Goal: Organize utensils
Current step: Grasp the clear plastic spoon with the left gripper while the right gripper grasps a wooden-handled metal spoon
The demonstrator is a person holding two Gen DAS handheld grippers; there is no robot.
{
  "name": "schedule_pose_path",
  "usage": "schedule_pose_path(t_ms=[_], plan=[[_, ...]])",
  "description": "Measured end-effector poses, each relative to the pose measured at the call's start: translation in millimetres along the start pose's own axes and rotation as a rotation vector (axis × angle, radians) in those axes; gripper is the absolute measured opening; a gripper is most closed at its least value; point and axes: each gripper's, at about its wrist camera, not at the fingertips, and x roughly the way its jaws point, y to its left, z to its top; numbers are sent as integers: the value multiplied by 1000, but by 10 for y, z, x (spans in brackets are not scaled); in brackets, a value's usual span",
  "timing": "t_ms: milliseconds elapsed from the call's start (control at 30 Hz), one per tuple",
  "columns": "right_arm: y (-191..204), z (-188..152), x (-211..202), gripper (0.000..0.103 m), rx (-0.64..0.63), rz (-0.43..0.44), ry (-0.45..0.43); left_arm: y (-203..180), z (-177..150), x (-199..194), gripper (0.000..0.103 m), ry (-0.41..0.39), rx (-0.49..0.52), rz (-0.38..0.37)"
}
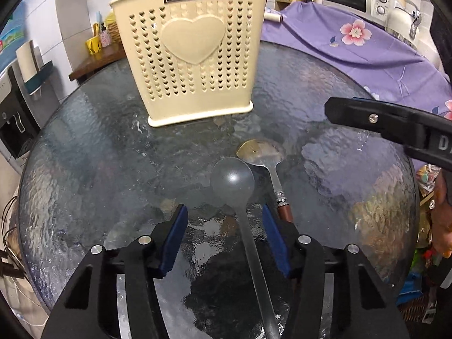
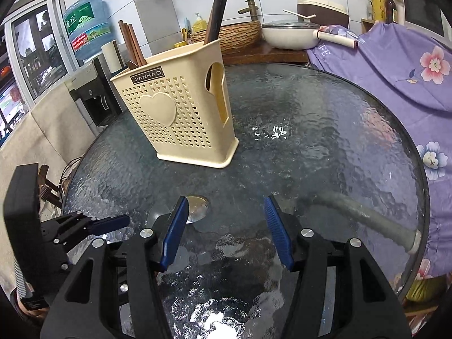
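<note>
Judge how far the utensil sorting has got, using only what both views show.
Done: chopsticks already stand in the holder. In hand: nothing; the left hand-held gripper is open around the grey spoon lying on the table, and the right hand-held gripper is open and empty. Left: both the grey spoon and the metal spoon.

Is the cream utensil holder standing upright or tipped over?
Upright. The cream utensil holder stands on its base on the glass table, opening upward, and chopsticks stick up out of its top.

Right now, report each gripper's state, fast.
Left gripper: open, straddling the grey spoon handle, not gripping.
Right gripper: open, holding nothing.
</note>
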Motion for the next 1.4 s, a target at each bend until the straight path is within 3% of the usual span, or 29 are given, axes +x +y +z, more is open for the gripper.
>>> schedule_pose_path(t_ms=[533,700,833,1167,1400], plan=[[-110,-17,57,56,38,1,28,-84,155,174,48,-8,7,19],[-109,-21,100,56,33,-13,43,-97,172,180,36,-16,7,20],[-34,-21,139,56,16,-18,58,-38,165,160,36,-23,-4,17],[448,-66,489,56,-122,-48,197,490,113,-194,36,-108,-152,31],[635,-87,716,56,-145,-75,282,582,179,-429,36,-177,-183,40]])
